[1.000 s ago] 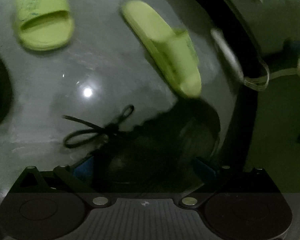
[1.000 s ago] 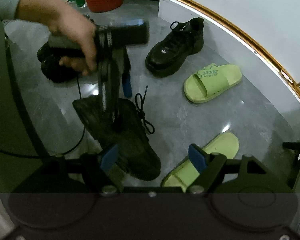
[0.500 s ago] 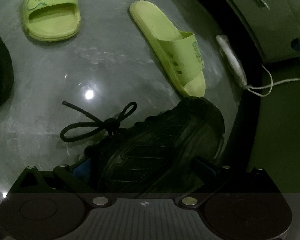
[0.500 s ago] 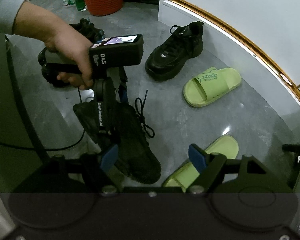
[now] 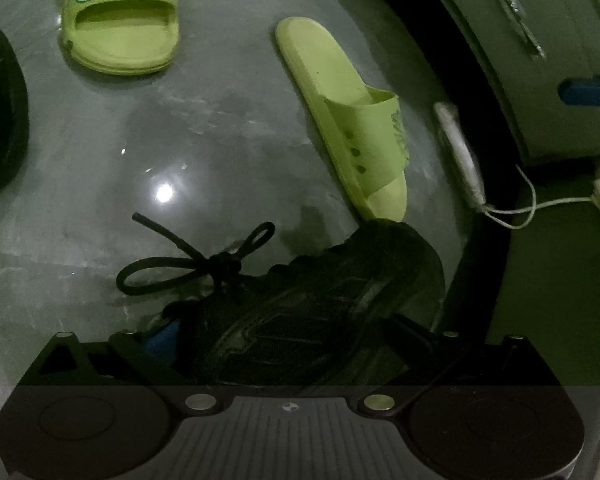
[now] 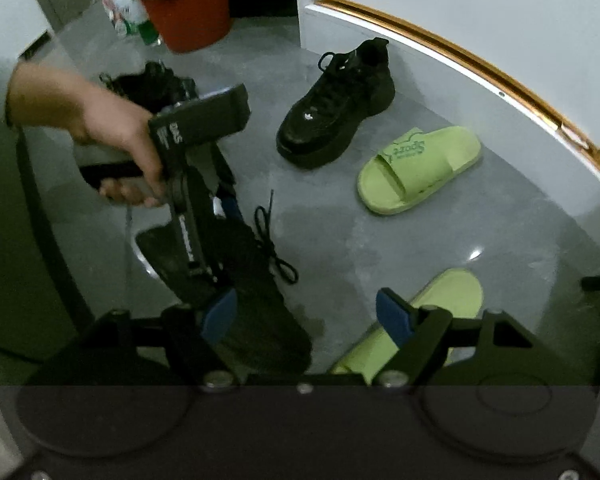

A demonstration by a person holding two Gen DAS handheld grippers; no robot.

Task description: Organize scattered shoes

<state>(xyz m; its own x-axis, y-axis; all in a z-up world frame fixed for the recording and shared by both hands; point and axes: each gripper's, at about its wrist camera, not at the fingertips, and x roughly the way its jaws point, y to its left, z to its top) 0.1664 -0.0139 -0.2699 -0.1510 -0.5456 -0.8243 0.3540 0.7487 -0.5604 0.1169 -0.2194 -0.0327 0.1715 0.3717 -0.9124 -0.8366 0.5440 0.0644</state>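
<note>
Holding the black lace-up sneaker (image 5: 300, 316) in our left gripper (image 5: 288, 340) jaws; right gripper (image 6: 306, 316) jaws wide; next it needs its partner (image 6: 336, 108).

- You are working over a glossy grey floor (image 6: 380, 224), marbled and catching small light glints.
- One black sneaker (image 6: 336, 108) stands upright on it near the white wall base.
- Just beside that sneaker lies a lime slide (image 6: 418, 170), strap up.
- A second lime slide (image 5: 348, 120) lies well apart from the first, closer to you.
- Another black shoe (image 6: 156, 84) sits farther back, partly hidden behind a hand.
- A red bin (image 6: 192, 12) stands on the floor at the far end, with bottles (image 6: 128, 20) beside it.
- A white cable (image 5: 460, 152) lies at the floor's edge by a pale cabinet.
</note>
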